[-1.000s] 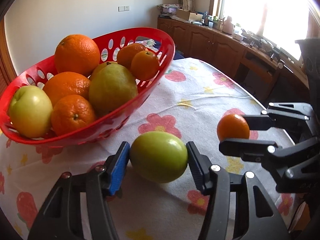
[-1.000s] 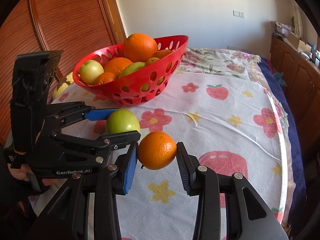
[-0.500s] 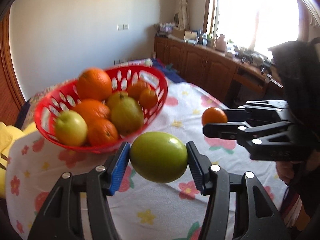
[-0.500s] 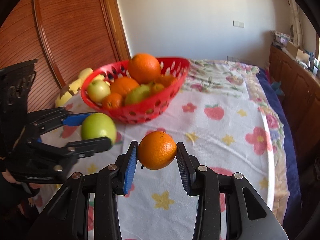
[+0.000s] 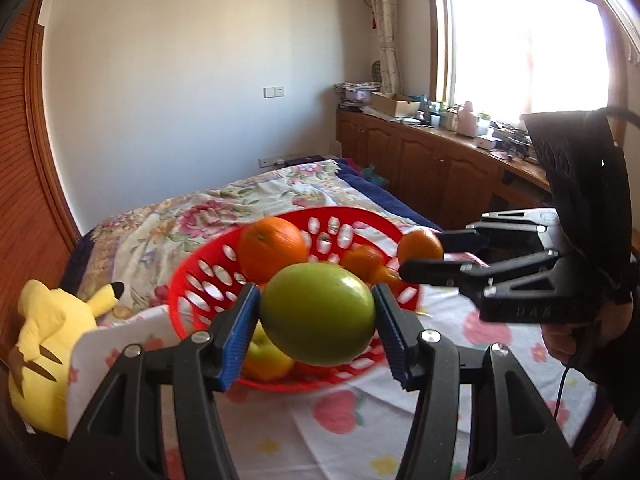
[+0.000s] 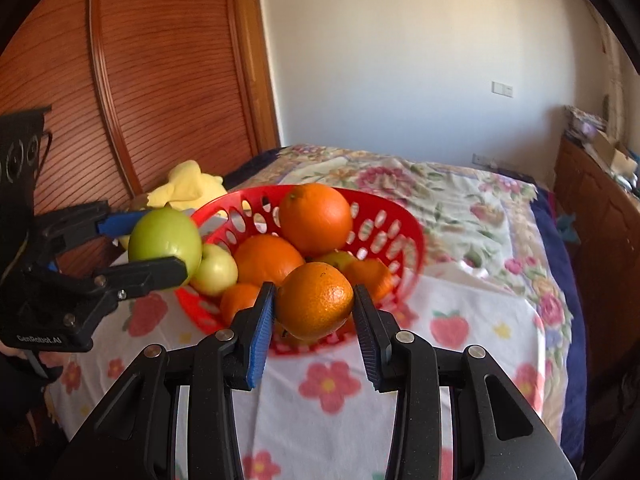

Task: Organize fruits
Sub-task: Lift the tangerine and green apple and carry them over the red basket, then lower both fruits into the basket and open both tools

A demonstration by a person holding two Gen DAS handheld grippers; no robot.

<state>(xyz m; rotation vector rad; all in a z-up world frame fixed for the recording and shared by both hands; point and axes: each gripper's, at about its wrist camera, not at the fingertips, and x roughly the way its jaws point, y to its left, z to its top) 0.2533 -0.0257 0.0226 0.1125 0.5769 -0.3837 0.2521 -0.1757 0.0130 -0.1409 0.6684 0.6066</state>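
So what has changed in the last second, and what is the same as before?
Both grippers rose from the tablecloth and now hang level with the red basket. The left gripper keeps its jaws shut on the green apple, the right gripper on the orange. Nothing was let go. The fruit in the basket lies as before.

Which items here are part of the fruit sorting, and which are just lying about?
Part of the job:
green apple in left gripper
orange in right gripper
red basket

Lying about:
yellow plush
cabinets
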